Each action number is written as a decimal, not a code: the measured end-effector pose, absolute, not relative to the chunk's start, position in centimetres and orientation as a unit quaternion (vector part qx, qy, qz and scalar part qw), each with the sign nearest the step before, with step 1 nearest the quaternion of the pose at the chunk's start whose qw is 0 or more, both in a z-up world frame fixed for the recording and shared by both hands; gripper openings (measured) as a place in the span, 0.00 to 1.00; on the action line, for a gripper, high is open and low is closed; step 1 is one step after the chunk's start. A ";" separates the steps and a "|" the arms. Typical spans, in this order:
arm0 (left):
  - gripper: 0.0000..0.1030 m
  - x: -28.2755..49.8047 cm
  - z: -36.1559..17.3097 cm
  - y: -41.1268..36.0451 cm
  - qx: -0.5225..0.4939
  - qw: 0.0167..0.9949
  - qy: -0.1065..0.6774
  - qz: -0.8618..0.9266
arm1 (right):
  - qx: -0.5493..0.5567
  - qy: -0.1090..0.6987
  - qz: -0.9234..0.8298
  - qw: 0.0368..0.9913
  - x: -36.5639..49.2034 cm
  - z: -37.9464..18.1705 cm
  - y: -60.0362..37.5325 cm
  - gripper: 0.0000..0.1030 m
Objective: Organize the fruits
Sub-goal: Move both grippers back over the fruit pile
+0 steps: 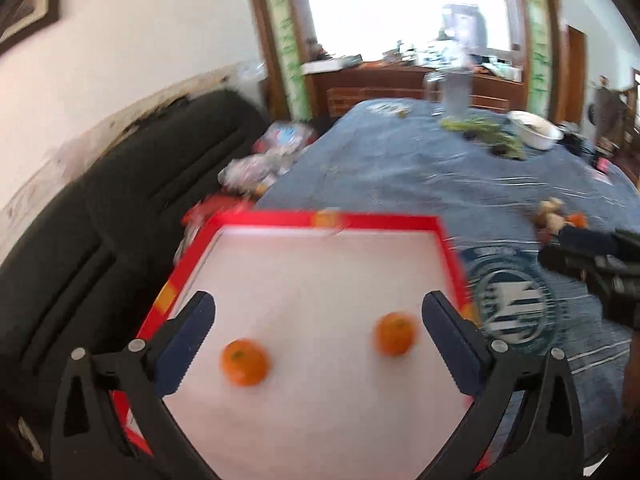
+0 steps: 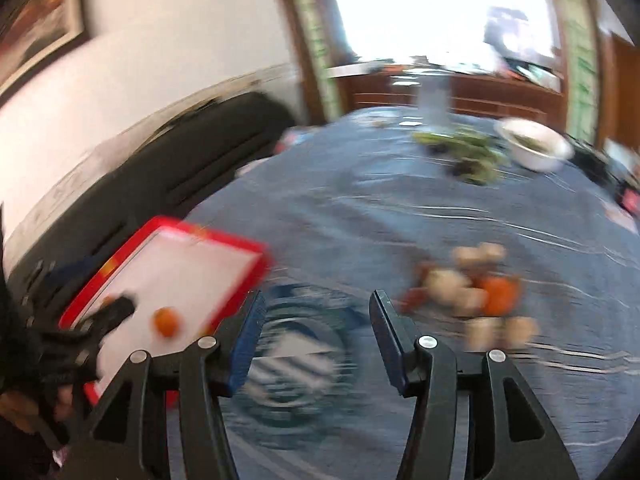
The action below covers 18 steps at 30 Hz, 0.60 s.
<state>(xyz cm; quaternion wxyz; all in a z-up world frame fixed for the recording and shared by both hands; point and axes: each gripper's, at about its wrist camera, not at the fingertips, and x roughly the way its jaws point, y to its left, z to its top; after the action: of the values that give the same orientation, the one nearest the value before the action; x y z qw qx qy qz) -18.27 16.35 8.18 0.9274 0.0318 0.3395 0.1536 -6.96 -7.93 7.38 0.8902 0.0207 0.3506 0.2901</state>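
A red-rimmed white tray (image 1: 390, 222) lies at the table's near left corner; it also shows in the right wrist view (image 2: 224, 240). Two oranges lie in it, one to the left (image 1: 244, 362) and one to the right (image 1: 394, 333). One orange (image 2: 166, 321) shows in the right wrist view. My left gripper (image 1: 316, 340) is open above the tray, empty, with both oranges between its fingers. My right gripper (image 2: 316, 336) is open and empty over the blue cloth. A blurred pile of pale round fruits with one orange (image 2: 498, 296) lies right of it, also seen small in the left wrist view (image 1: 560, 220).
The table is covered with a blue cloth (image 2: 400, 208) under clear plastic. Far back stand a white bowl (image 2: 534, 148), green vegetables (image 2: 468, 152) and a glass jar (image 1: 454, 88). A black sofa (image 1: 120, 220) with packets (image 1: 272, 152) runs along the left.
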 end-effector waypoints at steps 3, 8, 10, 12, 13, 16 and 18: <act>1.00 -16.6 8.5 13.4 0.040 0.931 0.350 0.098 | 0.083 0.376 0.267 0.884 -3.8 7.1 -12.5 0.52; 1.00 -13.5 8.5 8.4 0.051 0.926 0.371 0.047 | 0.116 0.398 0.233 0.880 -0.7 6.0 -17.8 0.52; 1.00 -12.4 8.4 6.0 0.060 0.924 0.376 0.016 | 0.124 0.404 0.224 0.878 -0.4 5.3 -19.0 0.52; 1.00 -11.8 7.9 4.3 0.069 0.921 0.384 0.003 | 0.135 0.410 0.222 0.874 -0.1 4.4 -20.1 0.52; 1.00 -11.4 7.6 3.0 0.076 0.919 0.387 -0.006 | 0.138 0.412 0.222 0.873 0.1 4.1 -20.4 0.52; 1.00 -10.4 6.8 0.4 0.086 0.912 0.399 -0.028 | 0.113 0.429 0.202 0.873 0.5 3.1 -20.4 0.46; 1.00 -9.9 6.3 -1.2 0.092 0.909 0.404 -0.039 | 0.096 0.435 0.200 0.873 0.4 2.9 -20.4 0.42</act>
<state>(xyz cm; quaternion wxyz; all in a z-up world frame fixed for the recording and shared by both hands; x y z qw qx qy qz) -9.86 -1.23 6.27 0.9091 0.0919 0.4044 -0.0387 0.40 -20.41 2.88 0.8730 0.0956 0.4346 0.1997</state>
